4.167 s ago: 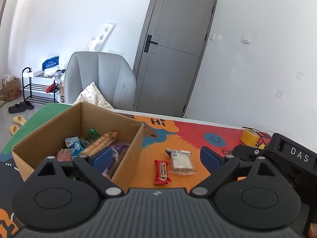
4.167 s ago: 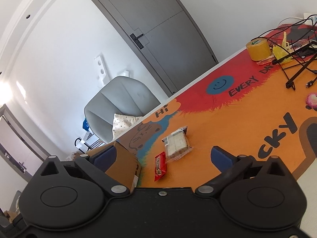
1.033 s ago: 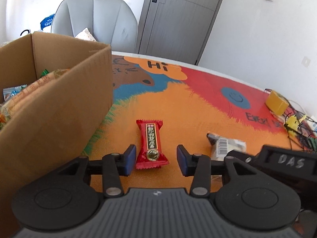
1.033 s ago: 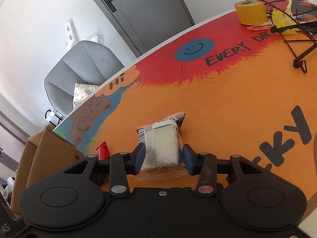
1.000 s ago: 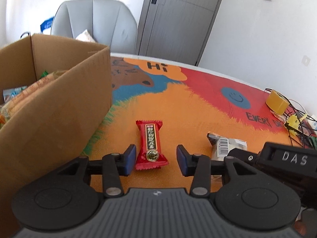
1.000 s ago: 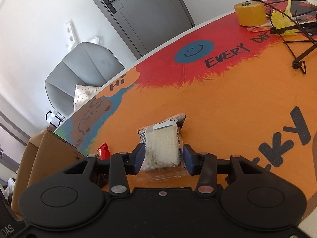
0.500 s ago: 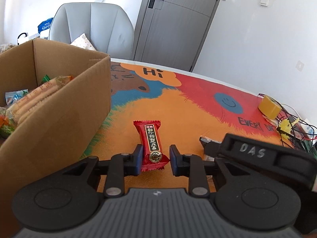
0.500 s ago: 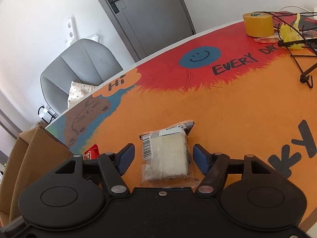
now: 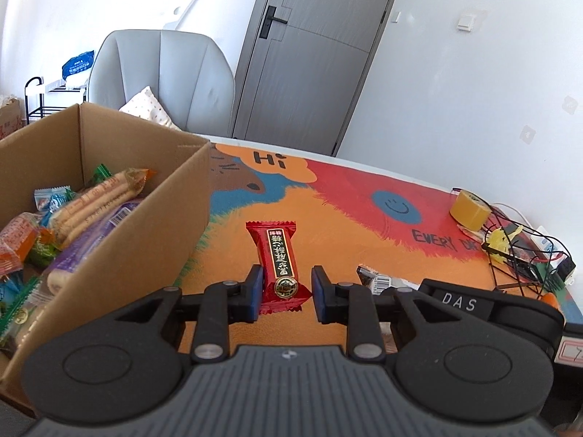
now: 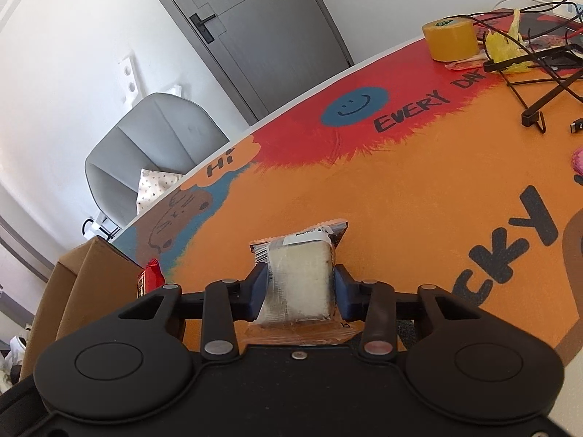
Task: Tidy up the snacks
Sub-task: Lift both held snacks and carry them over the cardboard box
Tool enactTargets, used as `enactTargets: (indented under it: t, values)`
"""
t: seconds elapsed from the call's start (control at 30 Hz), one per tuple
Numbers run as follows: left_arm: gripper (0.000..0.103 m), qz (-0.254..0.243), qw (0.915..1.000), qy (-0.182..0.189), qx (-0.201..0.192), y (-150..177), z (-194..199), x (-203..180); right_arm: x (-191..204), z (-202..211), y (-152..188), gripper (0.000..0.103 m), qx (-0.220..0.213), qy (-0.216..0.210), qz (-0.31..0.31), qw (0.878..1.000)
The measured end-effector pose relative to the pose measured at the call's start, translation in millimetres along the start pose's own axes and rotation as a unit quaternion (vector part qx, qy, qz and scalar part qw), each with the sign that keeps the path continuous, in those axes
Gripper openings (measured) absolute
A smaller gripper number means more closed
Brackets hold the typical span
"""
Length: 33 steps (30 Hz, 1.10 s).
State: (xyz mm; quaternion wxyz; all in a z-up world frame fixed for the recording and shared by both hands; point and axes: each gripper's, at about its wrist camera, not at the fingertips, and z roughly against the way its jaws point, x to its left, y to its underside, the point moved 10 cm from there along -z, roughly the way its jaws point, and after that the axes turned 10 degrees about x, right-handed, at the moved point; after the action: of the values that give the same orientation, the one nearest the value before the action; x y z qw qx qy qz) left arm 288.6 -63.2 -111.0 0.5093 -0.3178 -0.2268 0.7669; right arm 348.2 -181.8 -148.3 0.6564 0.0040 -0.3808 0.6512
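In the left wrist view, we see the left gripper (image 9: 285,293) at lower centre, its blue pads closed on the near end of a red candy bar (image 9: 277,259). The bar is a glossy red wrapper with crimped ends, a black label strip with gold characters down its middle, and a round gold seal near the gripped end. Its long axis runs from the jaws toward the upper middle of the frame, leaning slightly left, the far crimped end pointing at the "Hi" print on the colourful table mat (image 9: 349,196). Whether the bar hangs clear of the mat, we cannot tell. The open cardboard box (image 9: 153,240), filled with assorted packets, fills the left side. The right gripper's black body appears at lower right, with part of a barcoded wrapper beside it.

In the right wrist view, we see the right gripper (image 10: 298,293) at lower centre; its jaws have just been closing and now press both sides of a clear-wrapped pale cake (image 10: 299,280). The cake is a whitish block in transparent film with a barcode and a dark sealed edge. Its long axis runs away from the jaws toward the upper centre. The red candy bar shows at the left edge, beside the box corner.
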Motion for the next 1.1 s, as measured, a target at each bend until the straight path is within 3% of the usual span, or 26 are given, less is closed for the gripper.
enactTargets:
  t: [0.47, 1.1]
  values:
    - [0.027, -0.009, 0.9989, 0.014, -0.044, -9, 45, 3, 27, 37, 7, 0.039, -0.03, -0.038, 0.005, 0.999]
    - [0.027, 0.017, 0.9955, 0.006, -0.093, -24, 93, 53, 94, 65, 14, 0.039, -0.061, -0.08, 0.043, 0.994]
